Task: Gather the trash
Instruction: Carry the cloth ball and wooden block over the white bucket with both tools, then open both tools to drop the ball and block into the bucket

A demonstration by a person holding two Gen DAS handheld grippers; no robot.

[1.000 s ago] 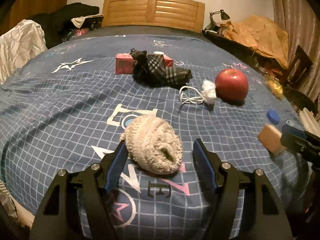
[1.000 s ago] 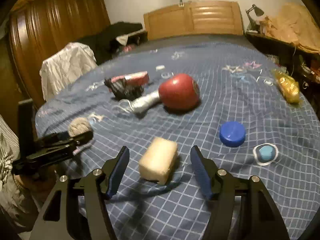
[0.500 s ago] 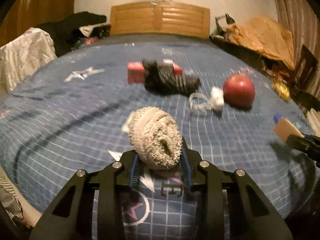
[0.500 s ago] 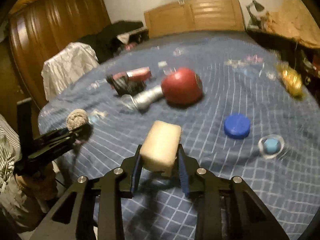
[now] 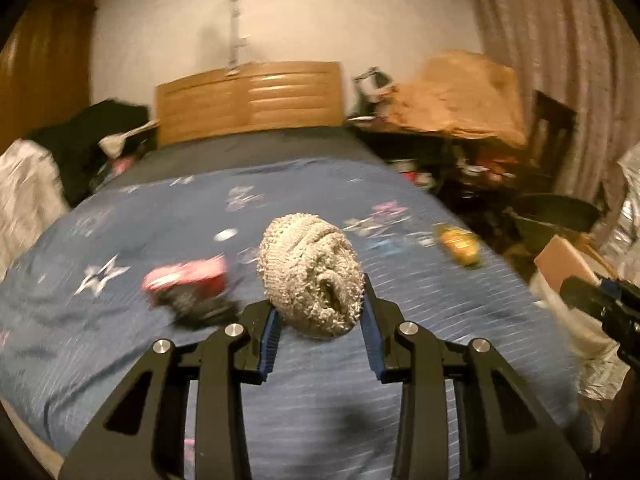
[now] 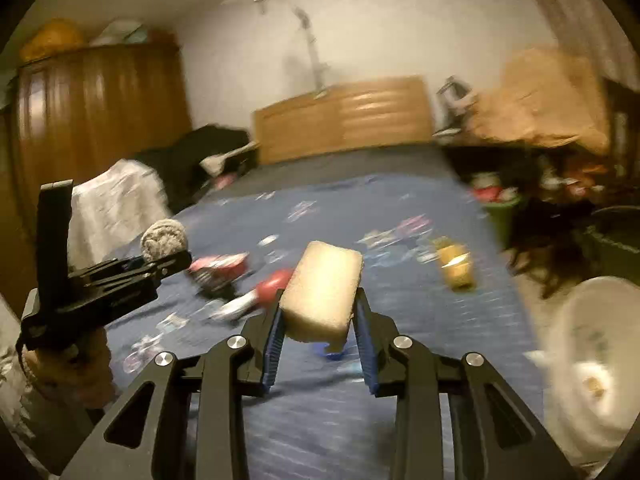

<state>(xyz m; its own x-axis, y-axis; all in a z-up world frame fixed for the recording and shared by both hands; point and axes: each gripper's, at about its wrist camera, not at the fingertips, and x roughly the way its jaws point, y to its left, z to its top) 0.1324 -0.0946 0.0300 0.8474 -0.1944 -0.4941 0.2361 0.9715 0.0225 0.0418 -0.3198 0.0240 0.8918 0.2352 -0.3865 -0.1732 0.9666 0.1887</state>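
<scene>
Left gripper [image 5: 320,312] pinches the knitted ball [image 5: 311,276], right gripper [image 6: 320,316] pinches the sponge block [image 6: 324,296], both clear of the bed [image 5: 120,240]; red packet [image 5: 184,280] and yellow wrapper [image 5: 458,245] remain, so collection looks roughly half done

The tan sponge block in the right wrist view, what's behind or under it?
The sponge block is clamped in the right gripper, above the blue bedspread. A red apple peeks out behind its left edge, something blue beneath. The rest is covered.
</scene>
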